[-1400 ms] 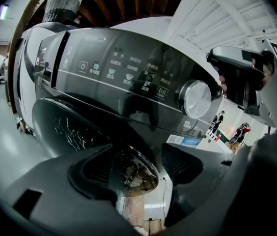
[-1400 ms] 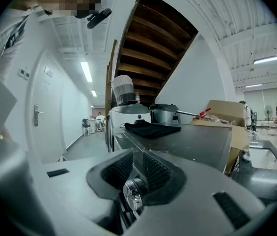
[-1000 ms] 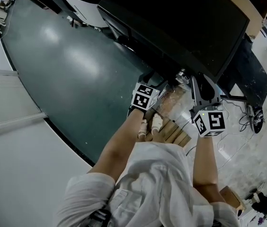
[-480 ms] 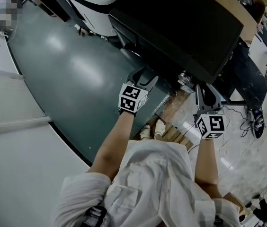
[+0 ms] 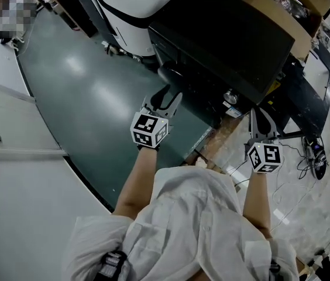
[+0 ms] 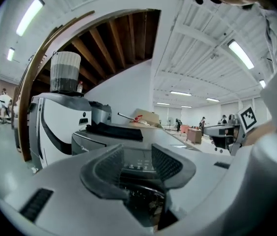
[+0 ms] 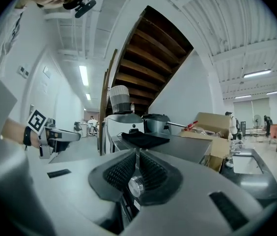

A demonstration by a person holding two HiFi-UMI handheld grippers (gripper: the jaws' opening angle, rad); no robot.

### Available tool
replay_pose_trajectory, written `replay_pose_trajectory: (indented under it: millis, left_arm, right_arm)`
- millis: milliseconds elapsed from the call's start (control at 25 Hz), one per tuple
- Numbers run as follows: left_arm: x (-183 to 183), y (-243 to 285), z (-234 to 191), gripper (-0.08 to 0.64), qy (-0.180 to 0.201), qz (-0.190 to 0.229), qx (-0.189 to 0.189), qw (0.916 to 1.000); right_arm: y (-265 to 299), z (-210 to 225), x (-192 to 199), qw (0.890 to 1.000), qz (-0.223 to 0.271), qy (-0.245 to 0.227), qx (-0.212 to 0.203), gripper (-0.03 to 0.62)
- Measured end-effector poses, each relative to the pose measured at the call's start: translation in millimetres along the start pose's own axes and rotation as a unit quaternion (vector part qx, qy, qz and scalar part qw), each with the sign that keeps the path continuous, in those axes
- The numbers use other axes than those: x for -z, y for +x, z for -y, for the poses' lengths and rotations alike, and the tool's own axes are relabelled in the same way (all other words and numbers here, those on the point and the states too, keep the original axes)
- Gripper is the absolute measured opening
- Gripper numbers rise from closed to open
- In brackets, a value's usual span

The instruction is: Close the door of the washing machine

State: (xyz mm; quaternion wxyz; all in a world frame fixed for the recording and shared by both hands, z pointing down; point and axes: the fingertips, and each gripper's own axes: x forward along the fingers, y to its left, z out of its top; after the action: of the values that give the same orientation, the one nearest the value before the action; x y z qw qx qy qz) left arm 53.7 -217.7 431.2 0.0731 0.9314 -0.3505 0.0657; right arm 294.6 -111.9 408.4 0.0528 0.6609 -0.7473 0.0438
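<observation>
big open workshop hall with a dark green floor [image 5: 95, 92] and a wooden staircase [image 7: 153, 48] overhead. washing machine [image 5: 229, 34] is the dark box right in front of the person, front face down in shadow, so i honestly can't tell if the door sits flush. left claw [image 5: 168, 95] hangs just off that front near the top edge, jaws closing on nothing, touching nothing. guess a door needs a shove, not a grip. right claw [image 5: 261, 117] is pinched together, empty, parked off to the side, probably just keeping clear.
</observation>
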Motion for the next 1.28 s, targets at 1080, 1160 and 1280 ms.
replay_pose_trajectory:
  millis: [1080, 1160, 1280]
  left_arm:
    - [-103, -102, -14, 0.017, 0.078, 0.116, -0.035, 0.9896]
    - [-104, -104, -12, 0.018, 0.081, 0.116, -0.032, 0.9894]
    - [-104, -105, -9, 0.017, 0.081, 0.118, -0.025, 0.9894]
  right_arm:
    - [-41, -28, -69, 0.998, 0.054, -0.037, 0.023, 0.028]
    - [-41, -31, -71, 0.997, 0.053, -0.042, 0.021, 0.028]
    - [-42, -36, -75, 0.997, 0.054, -0.052, 0.017, 0.028]
